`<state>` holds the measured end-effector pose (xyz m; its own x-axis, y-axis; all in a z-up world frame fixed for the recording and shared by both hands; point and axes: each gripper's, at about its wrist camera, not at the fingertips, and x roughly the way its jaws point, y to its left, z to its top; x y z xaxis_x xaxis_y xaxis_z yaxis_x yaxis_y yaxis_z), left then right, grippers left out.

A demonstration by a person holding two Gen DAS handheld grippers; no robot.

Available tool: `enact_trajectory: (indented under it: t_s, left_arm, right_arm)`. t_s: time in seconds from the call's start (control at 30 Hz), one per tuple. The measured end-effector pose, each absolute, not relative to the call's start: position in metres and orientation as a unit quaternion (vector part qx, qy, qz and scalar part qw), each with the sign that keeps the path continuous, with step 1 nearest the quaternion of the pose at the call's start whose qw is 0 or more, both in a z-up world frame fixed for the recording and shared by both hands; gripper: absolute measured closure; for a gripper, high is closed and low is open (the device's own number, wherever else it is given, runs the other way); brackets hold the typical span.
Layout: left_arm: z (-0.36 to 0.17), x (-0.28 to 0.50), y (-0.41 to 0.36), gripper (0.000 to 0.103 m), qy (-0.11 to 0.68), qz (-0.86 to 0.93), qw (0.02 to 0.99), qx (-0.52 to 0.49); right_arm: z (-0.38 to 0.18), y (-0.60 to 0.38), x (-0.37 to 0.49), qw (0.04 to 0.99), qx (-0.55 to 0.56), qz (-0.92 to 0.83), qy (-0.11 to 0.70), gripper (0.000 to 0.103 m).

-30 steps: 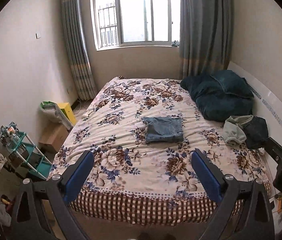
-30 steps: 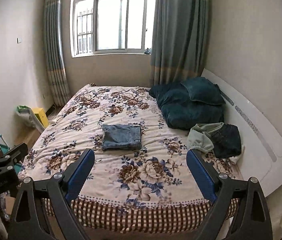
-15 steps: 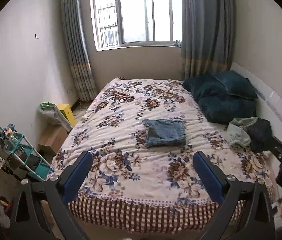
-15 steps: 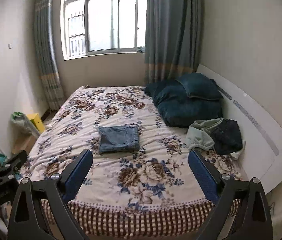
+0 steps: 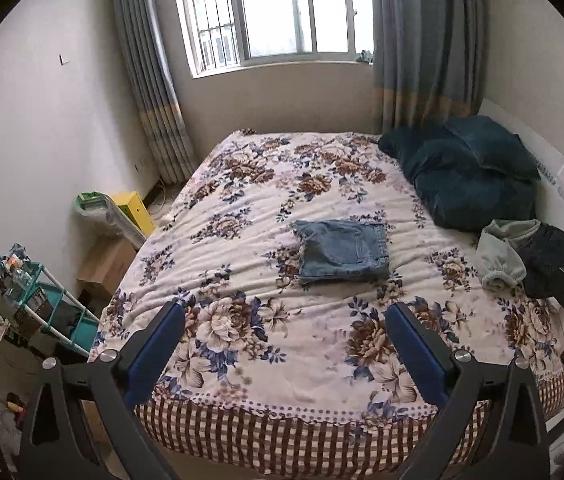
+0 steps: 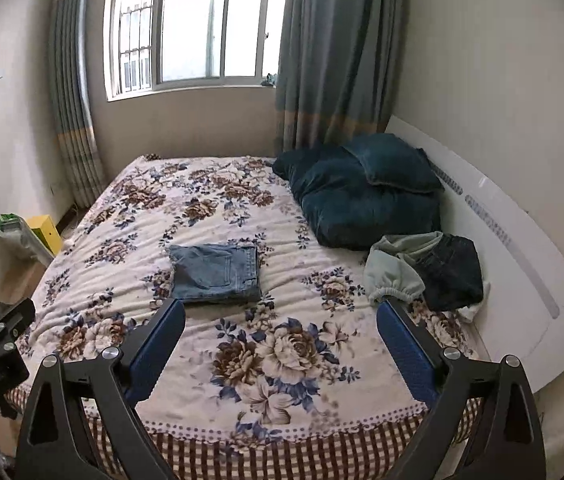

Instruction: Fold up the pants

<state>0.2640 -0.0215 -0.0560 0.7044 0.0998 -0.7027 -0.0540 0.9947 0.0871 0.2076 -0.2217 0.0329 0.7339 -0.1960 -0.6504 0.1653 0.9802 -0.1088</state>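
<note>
Most of both views is taken up by the bed (image 5: 322, 364), its flowered cover reaching to a checked hem at the near edge. Dark blue pillows (image 5: 478, 176) are heaped at its right side, and just in front of them lies a loose pile of clothes (image 6: 426, 272), pale green and near-black, unfolded. The jeans (image 5: 342, 250) sit near the middle of the bed, already a flat, squared packet, well apart from the pile. Denim like this looks fairly heavy and stiff for cloth; it should hold a crease and not slide on the fuzzy cover, and the thick waistband edge or a folded corner seems the surest place to pinch. The pile looks softer and floppier, likely to sag when lifted. The left gripper (image 5: 284, 340) and right gripper (image 6: 280, 338) both hang over the foot of the bed, jaws spread wide, holding nothing.
</note>
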Motion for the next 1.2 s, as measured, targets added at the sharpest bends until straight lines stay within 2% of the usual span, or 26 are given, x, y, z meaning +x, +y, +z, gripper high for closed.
enact_trajectory:
  t_s: [0.47,1.2]
  left_arm:
    - [-0.067,0.294,-0.025,0.000,0.387,0.048,0.920,0.041]
    - [-0.060,0.295,-0.026,0.000,0.379,0.039,0.924,0.037]
  right_arm:
    - [-0.004,-0.214,0.256,0.919,-0.022,-0.091,0.382,0.004]
    - [-0.007,-0.218,0.252,0.919,-0.005,-0.079,0.387,0.004]
